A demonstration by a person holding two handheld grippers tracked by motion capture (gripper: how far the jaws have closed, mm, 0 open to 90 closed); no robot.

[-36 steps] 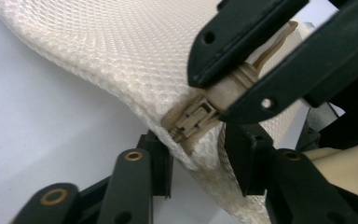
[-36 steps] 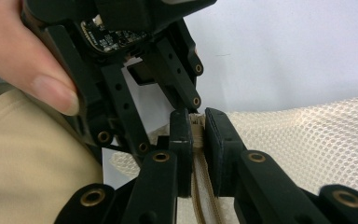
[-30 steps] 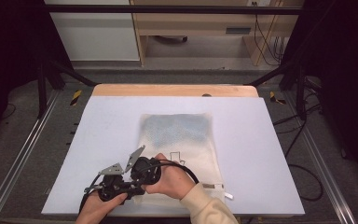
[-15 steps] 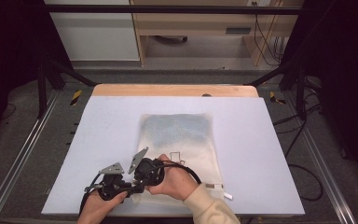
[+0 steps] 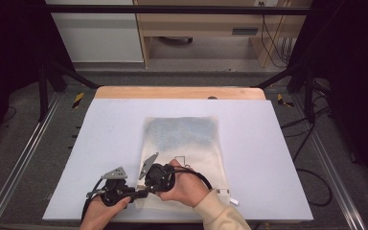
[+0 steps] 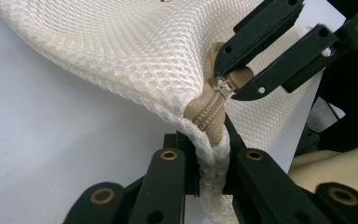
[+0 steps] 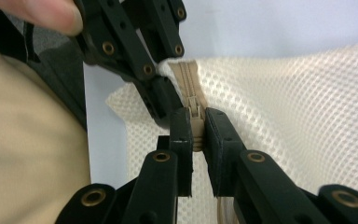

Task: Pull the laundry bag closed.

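Two grippers are working a white mesh bag (image 5: 184, 143) at the near edge of the surface (image 5: 100, 139). The left gripper (image 6: 209, 154) is pinching the bag's corner seam between its fingers; the right gripper (image 7: 196, 128) is clamping the tan zipper pull (image 7: 196, 116). From above, hands are hiding both grips, and the bag's contents are blurring into a bluish patch.

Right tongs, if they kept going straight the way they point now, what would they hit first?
Most likely the left tongs, straight ahead, clamped on the mesh bag's corner. The right tongs grip the zipper pull; depth is unclear.
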